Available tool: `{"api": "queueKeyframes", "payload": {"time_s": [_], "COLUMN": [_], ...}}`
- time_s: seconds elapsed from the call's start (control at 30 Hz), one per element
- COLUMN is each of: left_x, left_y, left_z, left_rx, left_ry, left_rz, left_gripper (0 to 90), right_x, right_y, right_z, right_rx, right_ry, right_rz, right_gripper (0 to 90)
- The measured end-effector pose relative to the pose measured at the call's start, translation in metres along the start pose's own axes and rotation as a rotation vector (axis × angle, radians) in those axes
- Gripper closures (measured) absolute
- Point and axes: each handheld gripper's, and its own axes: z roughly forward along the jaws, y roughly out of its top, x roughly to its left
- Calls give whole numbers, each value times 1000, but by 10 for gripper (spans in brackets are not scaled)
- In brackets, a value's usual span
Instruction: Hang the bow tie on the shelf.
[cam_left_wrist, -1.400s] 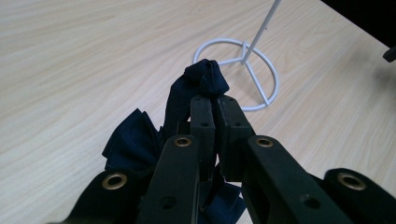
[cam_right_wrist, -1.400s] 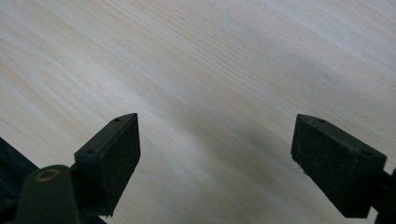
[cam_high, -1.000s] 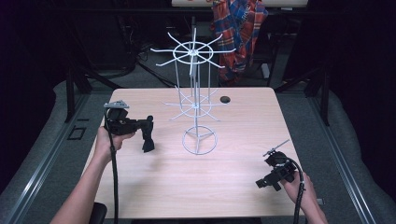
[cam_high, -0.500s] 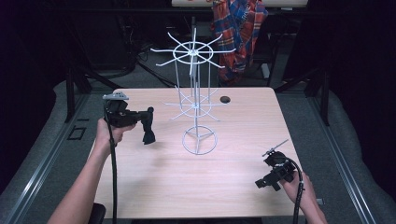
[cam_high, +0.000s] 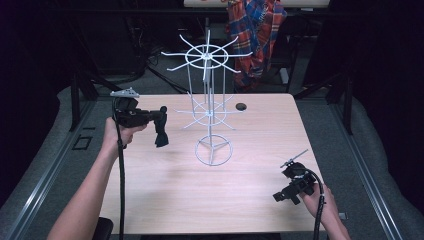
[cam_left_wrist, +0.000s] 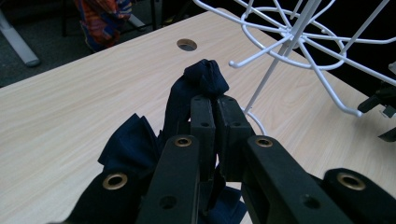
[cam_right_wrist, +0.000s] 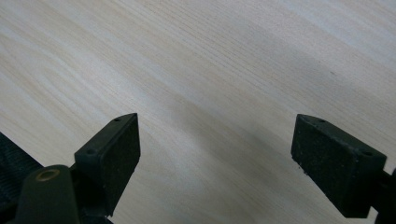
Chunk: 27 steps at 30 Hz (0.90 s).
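A dark navy cloth (cam_high: 161, 135) hangs above the table's left side, pinched in my left gripper (cam_high: 162, 114). In the left gripper view the jaws are shut on the navy cloth (cam_left_wrist: 201, 81), which bunches above and below my left gripper (cam_left_wrist: 211, 105). To its right stands a white wire rack (cam_high: 210, 110) with spoke arms at two levels and a ring base; its lower spokes (cam_left_wrist: 299, 42) are close ahead. My right gripper (cam_high: 281, 196) rests low near the table's front right corner, and its jaws stand wide apart over bare wood, my right gripper (cam_right_wrist: 215, 144) holding nothing.
The light wooden table (cam_high: 165, 200) has a round cable hole (cam_high: 241, 106) behind the rack. A plaid garment (cam_high: 255, 30) hangs beyond the far edge. Dark floor and metal frame rails surround the table.
My left gripper has carried the navy cloth slightly up and away from me, towards the rack. The right gripper has stayed put.
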Motion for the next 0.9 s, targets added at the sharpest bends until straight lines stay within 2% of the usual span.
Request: {"api": "queueKeyframes", "payload": {"time_s": [0.3,0.5,0.53,0.6,0.7,0.73,0.8,0.9], "left_x": [-1,-1,-1,-3,-4,-5,-6,-8], "left_y": [13,21,22,25,27,28,30,33], "left_z": [2,4,5,7,8,9,10,11], "left_rx": [6,16,12,15,18,21,24,32], "left_ry": [-4,-9,-13,-14,-23,-27,-31,-35], "left_rz": [13,24,26,35,44,45,49,64], "left_gripper": [865,865,865,865,865,865,865,865], "right_x": [0,0,-1,-1,0,-1,1,1], "right_y": [0,0,0,0,0,0,-1,-1], "right_z": [2,1,2,2,1,0,1,1], "right_rx": [-21,-11,-10,-15,-9,-3,-23,-22], "right_ry": [9,7,4,1,6,5,7,14], "right_rz": [11,12,-5,-6,12,-1,19,16], "right_gripper": [154,154,154,153,154,154,154,154]}}
